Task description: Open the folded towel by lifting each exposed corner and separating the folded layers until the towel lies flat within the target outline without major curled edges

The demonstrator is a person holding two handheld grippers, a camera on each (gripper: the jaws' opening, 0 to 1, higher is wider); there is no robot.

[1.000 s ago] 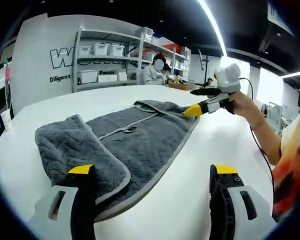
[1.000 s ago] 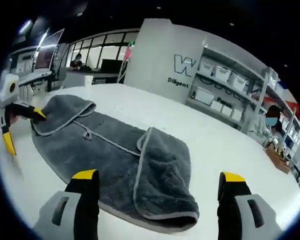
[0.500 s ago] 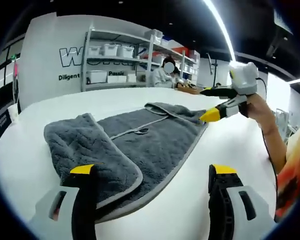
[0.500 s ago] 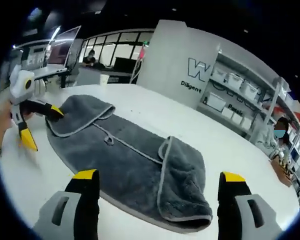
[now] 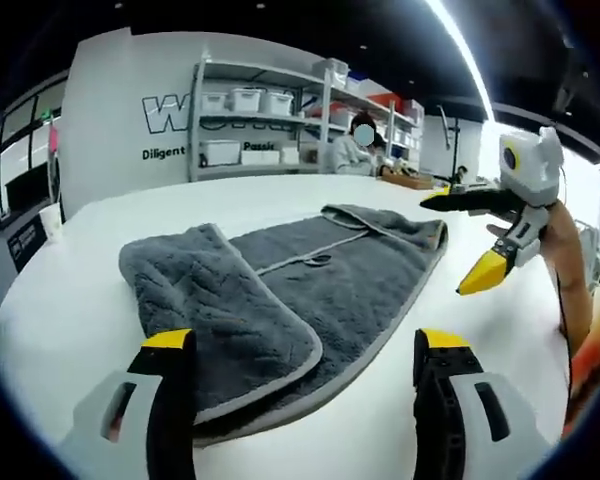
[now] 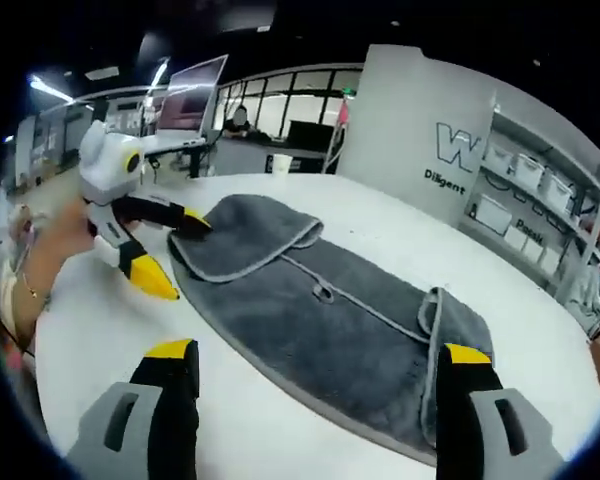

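Still prepping, nothing grabbed yet: grey towel (image 5: 310,290) lying on the tabletop (image 5: 380,420), both ends folded. Left gripper (image 6: 165,245) spread, straddling towel's folded corner; right gripper (image 5: 480,235) spread, just off towel's far end. Probably needing pinching next.

Plush, fuzzy grey cloth towel (image 5: 280,290) on a smooth, matt white table (image 5: 400,400).

Left gripper (image 5: 300,350) held low with jaws spread wide apart; right gripper (image 6: 310,365) likewise gaping, raised at the end of a bare forearm (image 5: 570,270), yellow tips parted
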